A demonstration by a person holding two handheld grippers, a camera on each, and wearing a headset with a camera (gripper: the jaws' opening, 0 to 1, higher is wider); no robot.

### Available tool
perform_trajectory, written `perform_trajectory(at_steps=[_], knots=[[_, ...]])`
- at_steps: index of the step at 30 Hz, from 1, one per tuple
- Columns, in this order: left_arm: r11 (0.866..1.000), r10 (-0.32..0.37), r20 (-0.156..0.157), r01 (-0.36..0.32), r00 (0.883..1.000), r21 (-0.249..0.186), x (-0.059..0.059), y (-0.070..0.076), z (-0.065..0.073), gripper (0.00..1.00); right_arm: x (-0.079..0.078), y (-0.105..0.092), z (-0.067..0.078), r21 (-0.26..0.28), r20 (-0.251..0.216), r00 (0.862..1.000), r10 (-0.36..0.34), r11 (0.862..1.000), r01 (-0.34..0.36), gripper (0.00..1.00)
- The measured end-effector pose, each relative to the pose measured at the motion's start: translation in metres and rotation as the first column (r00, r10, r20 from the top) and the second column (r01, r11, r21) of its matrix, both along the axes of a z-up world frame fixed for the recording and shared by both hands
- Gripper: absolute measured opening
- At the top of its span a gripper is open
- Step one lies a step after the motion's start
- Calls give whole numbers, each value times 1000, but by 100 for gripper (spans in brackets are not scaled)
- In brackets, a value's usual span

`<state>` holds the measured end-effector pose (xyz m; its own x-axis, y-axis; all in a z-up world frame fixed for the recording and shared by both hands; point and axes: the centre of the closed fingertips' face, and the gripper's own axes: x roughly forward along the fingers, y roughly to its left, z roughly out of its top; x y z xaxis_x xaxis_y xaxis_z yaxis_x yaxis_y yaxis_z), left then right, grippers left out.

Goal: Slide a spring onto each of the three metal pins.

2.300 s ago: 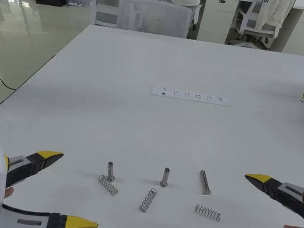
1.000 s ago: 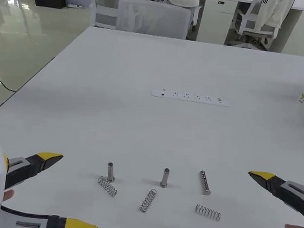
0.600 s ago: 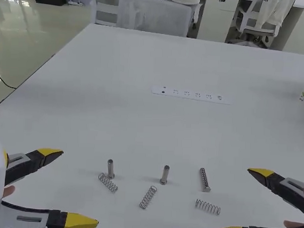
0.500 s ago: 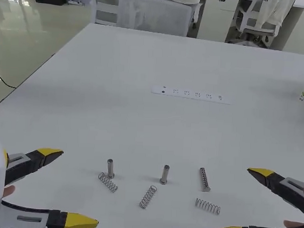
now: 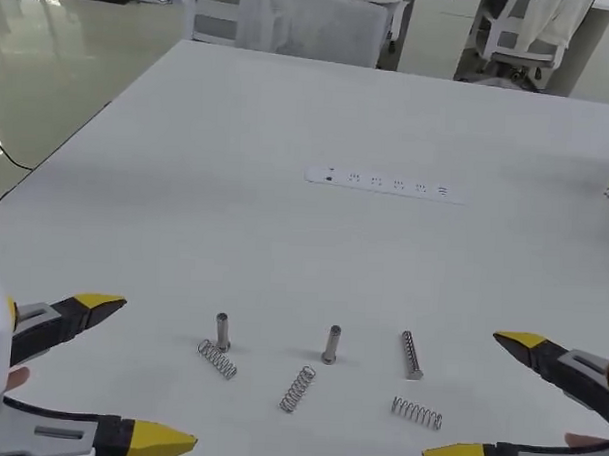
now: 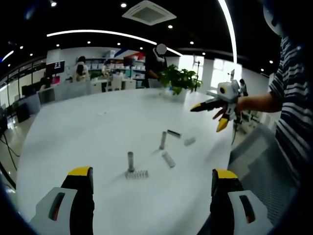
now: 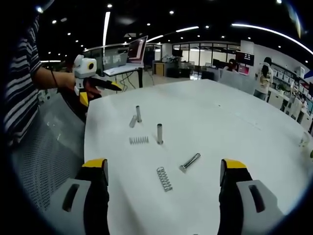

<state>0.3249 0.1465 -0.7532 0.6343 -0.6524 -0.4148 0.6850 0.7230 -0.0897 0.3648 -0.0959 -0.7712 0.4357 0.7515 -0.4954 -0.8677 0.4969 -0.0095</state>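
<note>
White table [image 5: 288, 117]; left tool [image 5: 157, 373] and right tool [image 5: 461, 396] held empty, jaws apart.
Between them, three pins [image 5: 331, 344], two upright and one lying flat; a loose spring [image 5: 298, 388] lies on the table just beside each.

White worktable [image 5: 288, 117] stretching across an open office, white power strip [image 5: 384, 184] lying flat mid-table. Grey mesh chair [image 5: 312, 23] standing at the far edge, glossy pale floor [image 5: 61, 49] reflecting light beside it. Ceiling strip lights [image 6: 227, 24] glowing overhead; leafy plant [image 6: 180, 78] sitting near the table edge.
</note>
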Motion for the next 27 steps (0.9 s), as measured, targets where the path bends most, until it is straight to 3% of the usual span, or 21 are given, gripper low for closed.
perform_trajectory(at_steps=[11,17,27], knots=[[1000,5,-5,-5,1000,2,2,3,-2,98,7,8,1,8,-16,1000,3,1000,-3,89],[1000,9,-5,-9,1000,-6,3,3,-2,98,12,13,1,2,-26,1000,2,1000,-2,81],[1000,4,-13,-4,1000,-5,1,3,-5,98,36,13,2,-7,-74,996,-49,999,48,67]])
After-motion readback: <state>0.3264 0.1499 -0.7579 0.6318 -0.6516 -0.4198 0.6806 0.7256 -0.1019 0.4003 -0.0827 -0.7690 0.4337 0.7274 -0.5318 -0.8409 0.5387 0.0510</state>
